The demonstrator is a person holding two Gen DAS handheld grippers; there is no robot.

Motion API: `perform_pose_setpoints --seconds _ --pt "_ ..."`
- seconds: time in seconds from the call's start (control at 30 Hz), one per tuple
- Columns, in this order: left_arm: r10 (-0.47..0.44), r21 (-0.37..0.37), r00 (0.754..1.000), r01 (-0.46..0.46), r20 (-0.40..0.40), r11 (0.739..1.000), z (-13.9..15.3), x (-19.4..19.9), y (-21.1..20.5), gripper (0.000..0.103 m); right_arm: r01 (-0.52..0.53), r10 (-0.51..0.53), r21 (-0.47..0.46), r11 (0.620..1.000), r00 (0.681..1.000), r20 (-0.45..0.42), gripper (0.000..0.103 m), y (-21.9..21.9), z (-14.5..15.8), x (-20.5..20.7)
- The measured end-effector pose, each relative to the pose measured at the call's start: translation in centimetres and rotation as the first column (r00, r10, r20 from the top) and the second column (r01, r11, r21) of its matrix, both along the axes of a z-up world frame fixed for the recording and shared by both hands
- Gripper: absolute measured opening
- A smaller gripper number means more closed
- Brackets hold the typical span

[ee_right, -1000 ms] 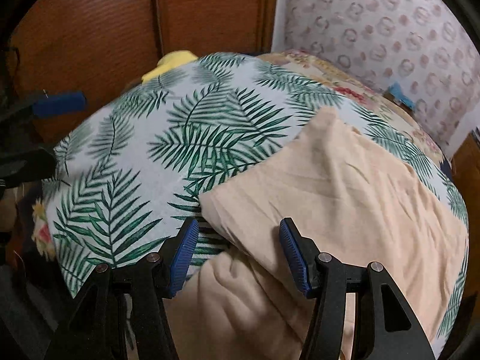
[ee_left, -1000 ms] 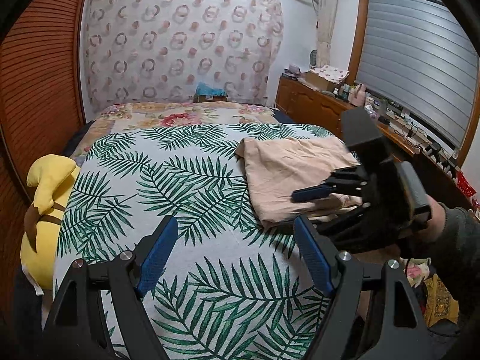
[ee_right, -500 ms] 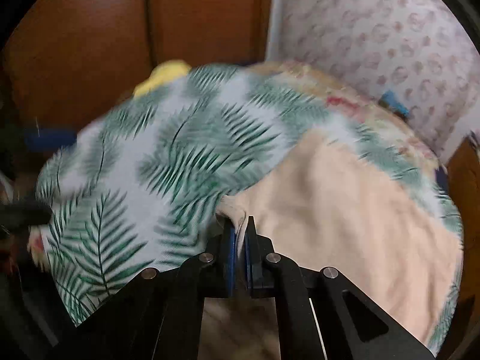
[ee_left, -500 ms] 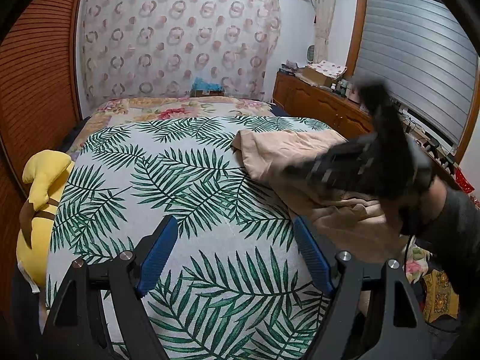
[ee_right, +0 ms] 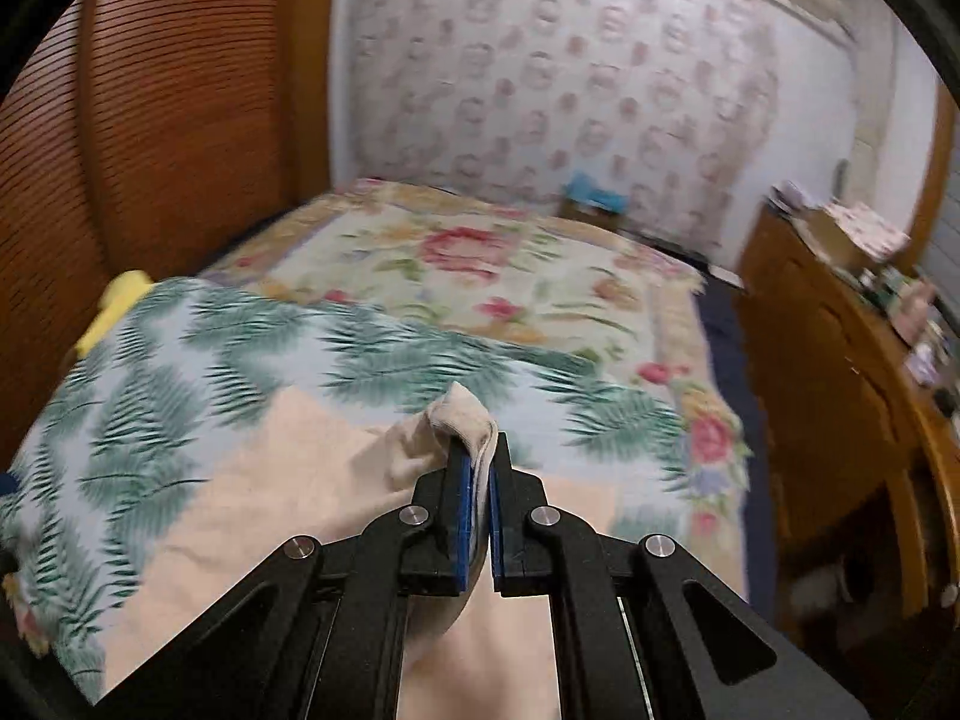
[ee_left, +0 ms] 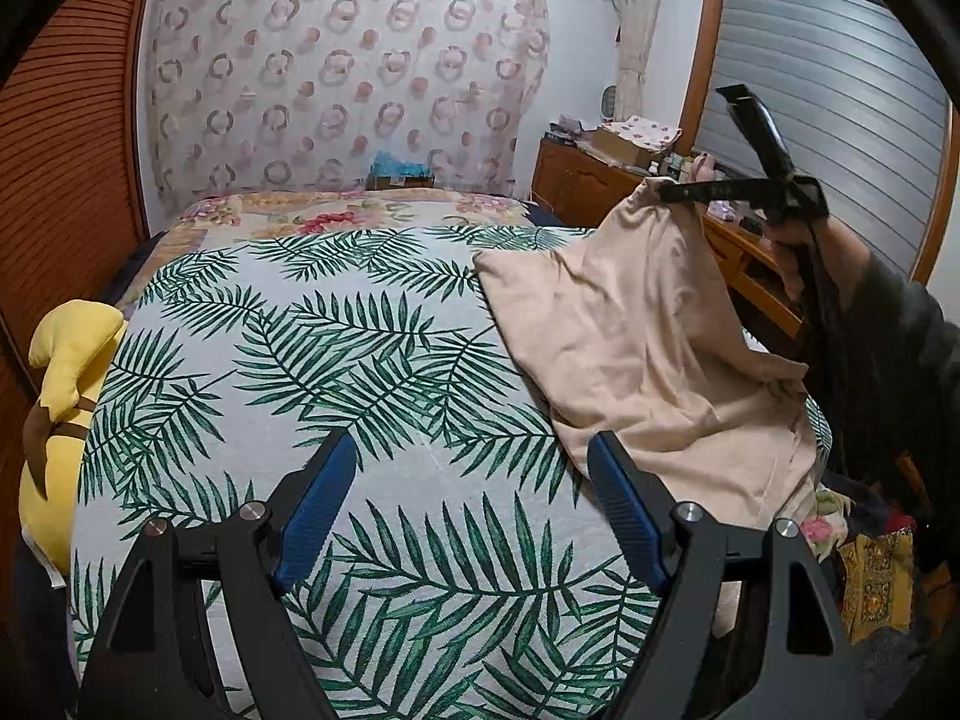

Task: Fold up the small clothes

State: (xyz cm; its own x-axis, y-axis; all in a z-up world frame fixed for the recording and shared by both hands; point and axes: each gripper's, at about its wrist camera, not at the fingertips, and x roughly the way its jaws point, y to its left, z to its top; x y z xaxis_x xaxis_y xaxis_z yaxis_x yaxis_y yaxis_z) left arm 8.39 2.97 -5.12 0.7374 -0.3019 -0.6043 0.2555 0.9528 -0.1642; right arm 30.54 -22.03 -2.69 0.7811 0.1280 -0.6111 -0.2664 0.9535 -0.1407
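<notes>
Right gripper [ee_right: 477, 468] is clamping a corner of the beige garment [ee_left: 630, 324], jaws pinched nearly together, lifting that corner above the leaf-print bedspread [ee_left: 336, 360]. Left gripper [ee_left: 474, 474] is hovering wide open, touching nothing; garment is lying ahead-right of it.

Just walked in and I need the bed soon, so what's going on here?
A person is folding a beige garment on the bed's palm-leaf cover, with a gripper in each hand. The right gripper is shut on a corner of the garment and holds it up above the bed, while the rest trails down onto the cover. The left gripper is open over the bare cover near the garment's edge, holding nothing. A yellow plush toy lies at the bed's side.
</notes>
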Motion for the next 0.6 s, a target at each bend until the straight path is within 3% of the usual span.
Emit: perform_pose_setpoints --seconds 0.33,0.4,0.47,0.53,0.6 --pt "-0.008 0.001 1.000 0.008 -0.012 1.000 -0.3 0.0 -0.5 0.080 0.139 -0.142 -0.046 0.989 0.987 -0.072 0.004 -0.6 -1.8 4.9" --pt "-0.017 0.003 1.000 0.017 -0.012 1.000 -0.3 0.0 -0.8 0.080 0.136 -0.139 -0.047 0.990 0.986 -0.086 0.013 -0.4 -2.0 4.8" --pt "-0.023 0.003 1.000 0.023 -0.013 1.000 -0.3 0.0 -1.1 0.080 0.132 -0.134 -0.040 0.990 0.988 -0.075 0.040 -0.8 -1.4 3.9" --pt "-0.033 0.001 0.999 0.033 -0.016 0.999 -0.4 0.0 -1.6 0.080 0.102 -0.103 -0.012 0.995 0.993 -0.062 0.047 -1.3 -0.9 2.1" --pt "-0.049 0.002 0.999 0.049 -0.018 0.999 -0.5 -0.1 -2.3 0.080 0.065 -0.065 -0.009 0.998 0.997 -0.050 0.047 -1.6 -0.7 0.0"
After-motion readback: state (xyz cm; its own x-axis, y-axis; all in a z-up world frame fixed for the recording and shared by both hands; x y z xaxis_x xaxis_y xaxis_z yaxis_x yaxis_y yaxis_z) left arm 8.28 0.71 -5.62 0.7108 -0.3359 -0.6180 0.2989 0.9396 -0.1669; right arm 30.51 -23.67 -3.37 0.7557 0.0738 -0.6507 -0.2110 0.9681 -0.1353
